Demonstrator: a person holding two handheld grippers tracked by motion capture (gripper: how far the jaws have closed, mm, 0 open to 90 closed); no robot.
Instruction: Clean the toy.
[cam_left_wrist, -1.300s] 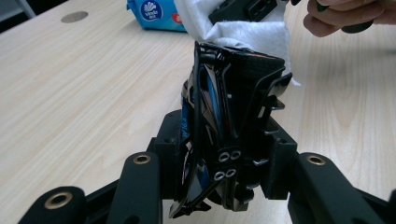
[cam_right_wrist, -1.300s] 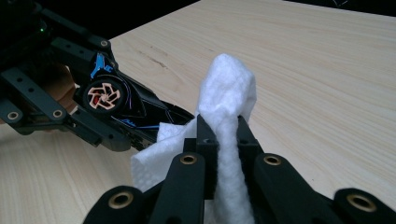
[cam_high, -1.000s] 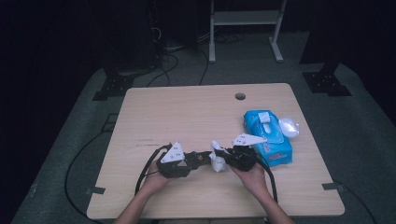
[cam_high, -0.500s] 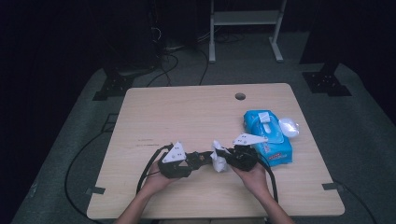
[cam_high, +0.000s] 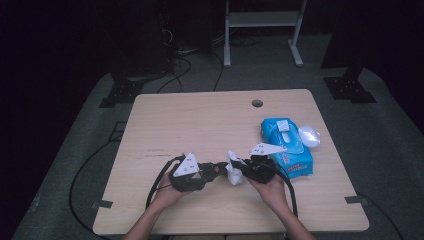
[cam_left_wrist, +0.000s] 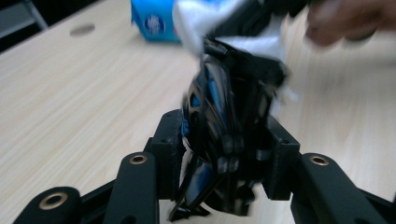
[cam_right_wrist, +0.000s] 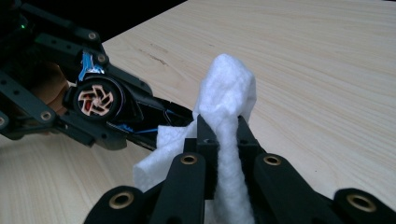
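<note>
The white wipe is sitting near the middle of the near part of the bench, bunched up between the two claws, and the right claw is pinching it tight, its jaws pressed together on a folded strip of the cloth that is sticking up past the tips in the right gripper view. Just left of the wipe, the left claw is clamping a black gadget with blue trim, its jaws closed against the gadget's sides; in the right gripper view that same gadget is showing a round end with an orange fan-like pattern, and the wipe is lying against its far tip. Both hands are coming in from the near edge, the left hand and the right hand each wrapping around a gripper, with black cables trailing back toward the near edge. Further right on the bench, just beside the right claw, a blue pack of wipes is lying flat, and a small white lid-like piece is resting against its far right side. A round hole is showing near the far edge.
</note>
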